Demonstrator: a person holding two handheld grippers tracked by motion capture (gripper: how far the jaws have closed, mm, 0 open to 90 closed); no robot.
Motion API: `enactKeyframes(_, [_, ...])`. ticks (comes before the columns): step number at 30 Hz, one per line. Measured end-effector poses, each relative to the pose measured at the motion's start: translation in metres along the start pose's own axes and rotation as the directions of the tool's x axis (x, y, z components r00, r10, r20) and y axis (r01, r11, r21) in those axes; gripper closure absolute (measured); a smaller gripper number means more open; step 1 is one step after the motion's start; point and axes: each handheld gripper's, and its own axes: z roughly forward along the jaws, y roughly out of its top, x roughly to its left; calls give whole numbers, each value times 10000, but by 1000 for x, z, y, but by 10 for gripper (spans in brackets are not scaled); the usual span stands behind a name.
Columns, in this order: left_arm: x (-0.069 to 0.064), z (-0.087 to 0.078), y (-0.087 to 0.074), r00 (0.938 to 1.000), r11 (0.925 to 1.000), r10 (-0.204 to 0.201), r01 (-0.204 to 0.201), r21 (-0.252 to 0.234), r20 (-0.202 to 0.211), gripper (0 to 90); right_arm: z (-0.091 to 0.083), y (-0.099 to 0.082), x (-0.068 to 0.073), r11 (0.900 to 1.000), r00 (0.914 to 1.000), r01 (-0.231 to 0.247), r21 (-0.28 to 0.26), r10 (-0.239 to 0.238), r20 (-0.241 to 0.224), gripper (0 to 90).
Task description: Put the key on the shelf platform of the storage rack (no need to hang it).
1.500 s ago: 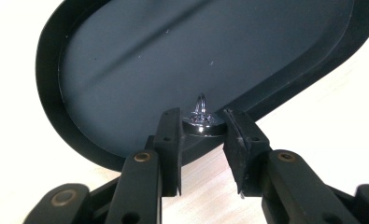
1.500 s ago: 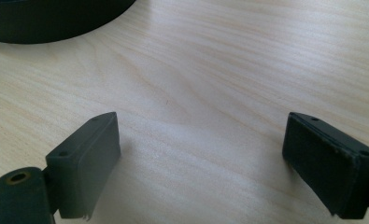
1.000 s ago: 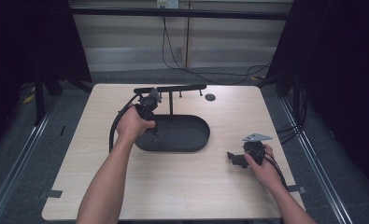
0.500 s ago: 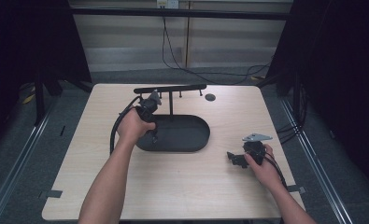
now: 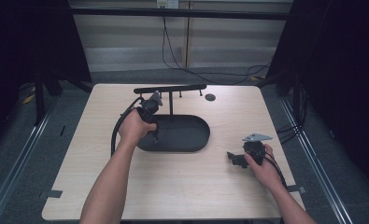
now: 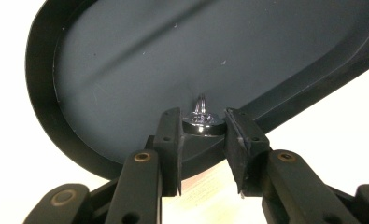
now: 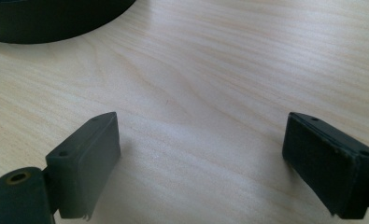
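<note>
A black oval tray point(image 5: 191, 140) lies mid-table. In the left gripper view a small chrome disc with a ring on top point(image 6: 198, 119) rests on the tray floor point(image 6: 126, 70) near its rim, and my left gripper point(image 6: 202, 128) is shut on it, both pads against the disc's sides. In the high view the left gripper point(image 5: 153, 133) reaches down into the tray's left end. My right gripper point(image 5: 232, 158) rests low at the table's right, open, and the right gripper view point(image 7: 201, 154) has bare wood between its jaws.
A black post with a horizontal bar point(image 5: 170, 88) rises from the tray's back edge. A small dark round spot point(image 5: 210, 97) sits on the table behind it. The tray's edge point(image 7: 42, 18) lies ahead of the right gripper. Light wood surrounds the tray.
</note>
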Motion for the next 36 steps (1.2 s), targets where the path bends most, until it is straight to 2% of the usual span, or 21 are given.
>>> enactKeyframes(24, [-6,16,1,9988,9973,470,-478,-565,-164,674,0,0,0,10000,10000,-33,26,33,-6,109])
enactKeyframes(36, [-7,21,3,9984,9960,523,-537,-715,-205,673,0,0,0,10000,10000,-34,29,34,-9,109])
